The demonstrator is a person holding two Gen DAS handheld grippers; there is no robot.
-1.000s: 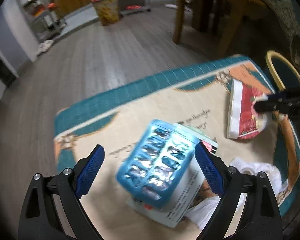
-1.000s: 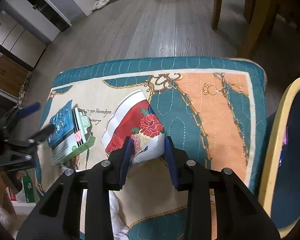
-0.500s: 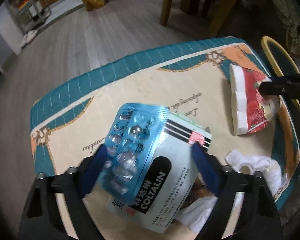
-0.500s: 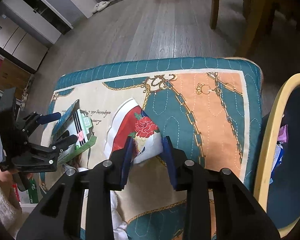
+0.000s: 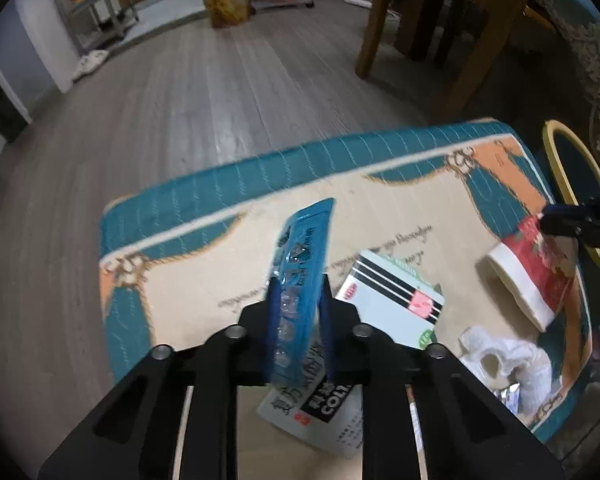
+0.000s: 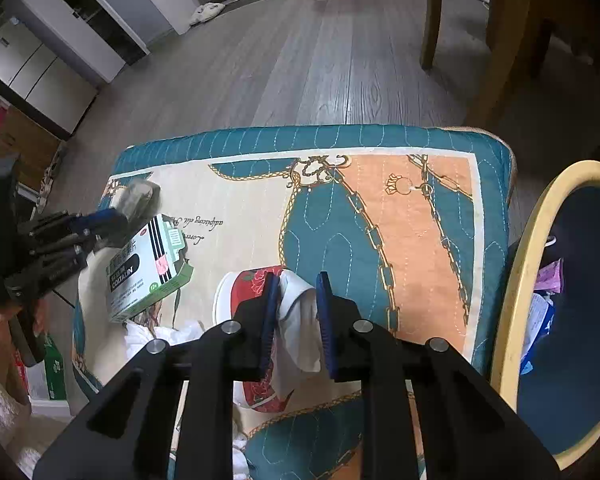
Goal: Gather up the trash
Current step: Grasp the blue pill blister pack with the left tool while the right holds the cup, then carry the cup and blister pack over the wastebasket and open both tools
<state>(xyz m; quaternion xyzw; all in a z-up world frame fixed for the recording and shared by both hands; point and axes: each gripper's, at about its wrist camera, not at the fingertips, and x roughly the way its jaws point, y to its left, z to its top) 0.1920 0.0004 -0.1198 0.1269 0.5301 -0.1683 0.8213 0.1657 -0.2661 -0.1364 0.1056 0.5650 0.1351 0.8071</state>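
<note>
Your left hand-held gripper (image 5: 298, 312) pinches the pill sheet (image 5: 304, 264) on edge; your right hand-held gripper (image 6: 296, 312) squeezes the cup (image 6: 256, 292) beside the bin (image 6: 516, 280), ready to drop it in.

Our two grippers, left gripper (image 5: 298, 312) and right gripper (image 6: 298, 314): black frames, silver screws, ribbed blue finger pads (image 5: 271, 320).

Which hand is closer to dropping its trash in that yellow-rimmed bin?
The right gripper, probably. It grips the paper cup right beside the bin, while the left gripper holds the blister pack across the table.
</note>
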